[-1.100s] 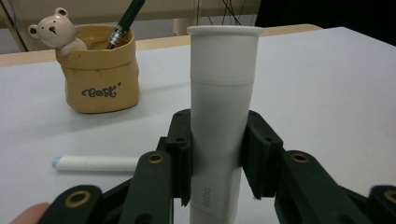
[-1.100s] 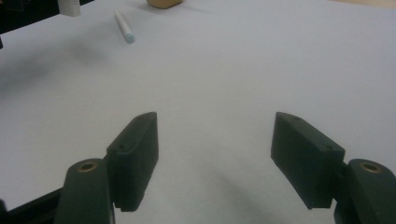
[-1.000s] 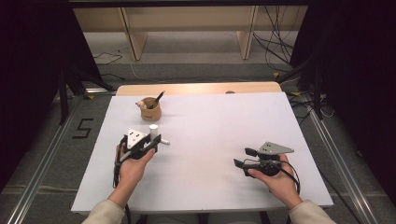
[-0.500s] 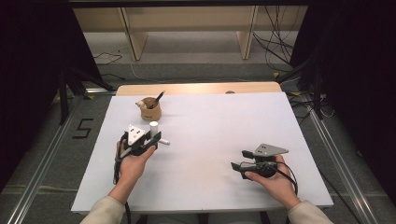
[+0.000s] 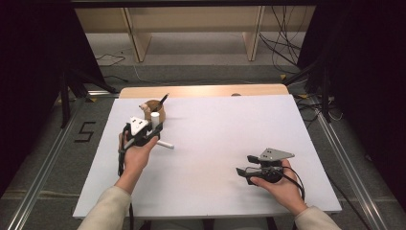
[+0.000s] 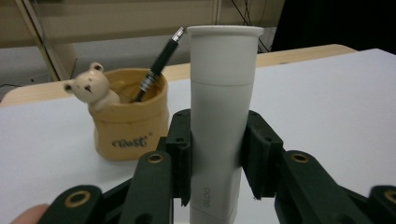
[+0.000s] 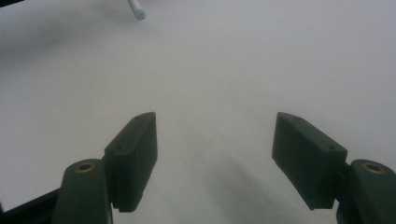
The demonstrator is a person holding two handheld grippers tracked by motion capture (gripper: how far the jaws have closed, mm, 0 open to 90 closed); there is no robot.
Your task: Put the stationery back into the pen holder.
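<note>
My left gripper (image 5: 152, 125) is shut on a white tube-shaped marker (image 5: 154, 118), which it holds upright just in front of a tan pen cup (image 5: 158, 112) with a small bear figure on its rim. The left gripper view has the marker (image 6: 219, 107) clamped between both pads of the left gripper (image 6: 217, 158), with the cup (image 6: 128, 121) behind it to the left and a black pen (image 6: 156, 65) standing in it. My right gripper (image 5: 242, 173) rests low at the table's right front. It (image 7: 215, 158) stands open over bare white surface.
A thin white pen (image 5: 165, 144) lies on the white table (image 5: 225, 124) just right of the left hand, and its tip (image 7: 137, 9) appears at the top of the right gripper view. Behind the table are wooden legs and loose cables on the floor.
The left gripper has carried the marker a little farther away, closer to the cup. The right gripper has drifted slightly left.
</note>
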